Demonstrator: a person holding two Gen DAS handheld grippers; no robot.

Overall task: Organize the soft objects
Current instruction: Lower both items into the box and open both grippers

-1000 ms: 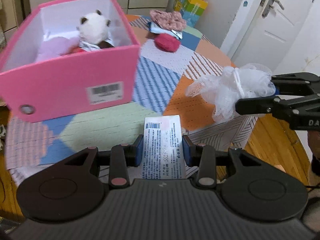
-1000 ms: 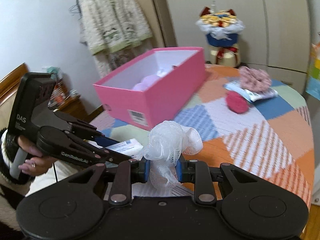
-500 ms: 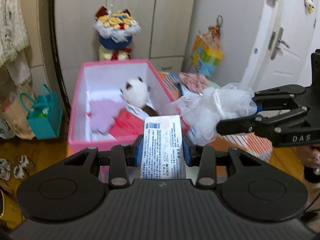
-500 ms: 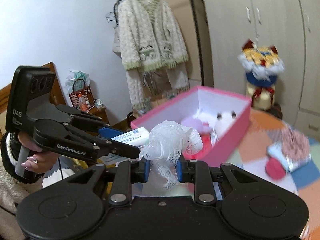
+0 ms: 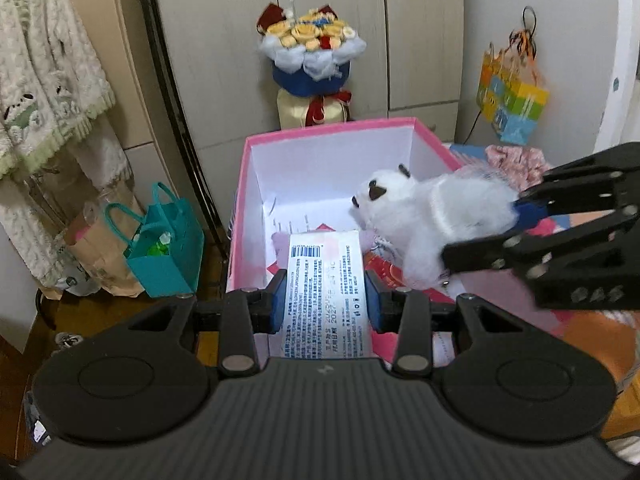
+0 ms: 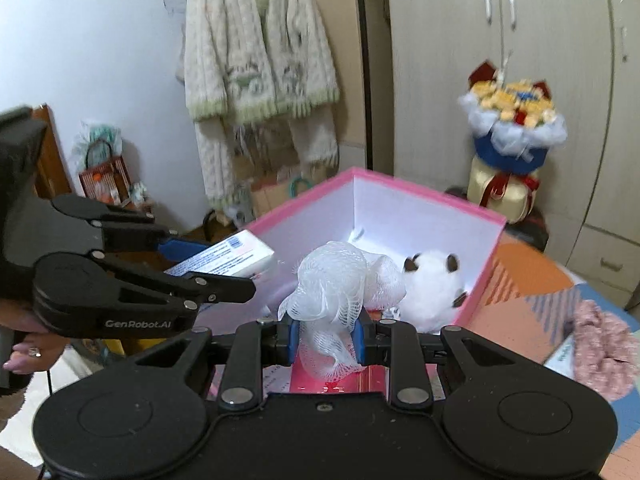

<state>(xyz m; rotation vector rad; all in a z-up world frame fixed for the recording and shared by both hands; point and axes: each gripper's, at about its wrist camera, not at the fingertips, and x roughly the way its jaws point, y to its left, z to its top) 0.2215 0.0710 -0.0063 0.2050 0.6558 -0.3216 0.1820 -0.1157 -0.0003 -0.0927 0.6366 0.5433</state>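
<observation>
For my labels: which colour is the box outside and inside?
The box is pink outside, white inside; the right wrist view shows it best.

I am looking into a lived-in home, likely a bedroom: a knitted cardigan (image 6: pixel 256 52) hangs on the wall, tall wardrobe doors (image 6: pixel 500 60) fill the back, a gift bouquet (image 5: pixel 312 56) stands before them, and shopping bags (image 5: pixel 164 248) sit on the wooden floor.

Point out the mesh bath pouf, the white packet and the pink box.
mesh bath pouf (image 6: pixel 336 280), right wrist view, on its bunched netting.
white packet (image 5: pixel 326 296), left wrist view, on its printed label.
pink box (image 6: pixel 424 194), right wrist view, on its far rim.
</observation>
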